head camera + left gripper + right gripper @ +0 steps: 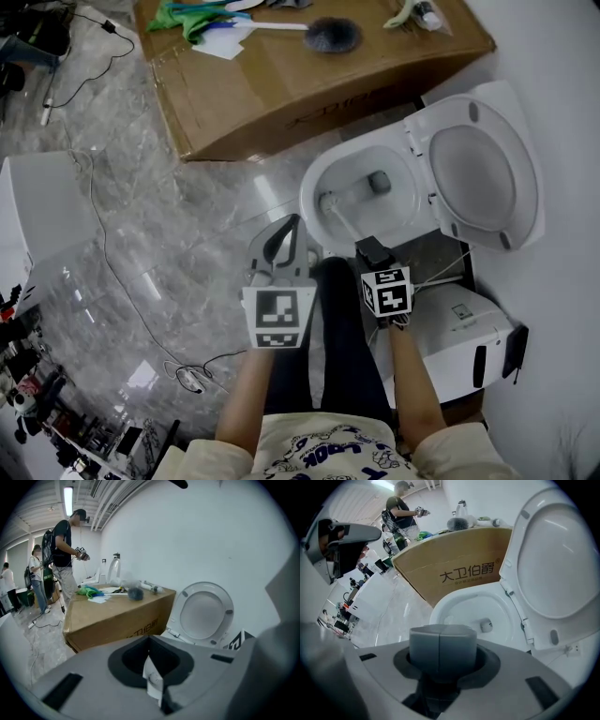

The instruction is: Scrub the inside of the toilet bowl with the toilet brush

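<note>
Grey right tongs (370,249) pressed together on the handle of the white toilet brush (339,217) (brush head down inside the white ceramic toilet bowl (309,190), at its left wall). Left tongs (292,225) pressed together, empty, above grey marble floor (187,244) beside the bowl. White seat lid (483,178) raised.

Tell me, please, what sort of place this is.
Probably a workshop or test space, not a real bathroom: the toilet stands beside a big cardboard box, and another person stands beyond it.
</note>
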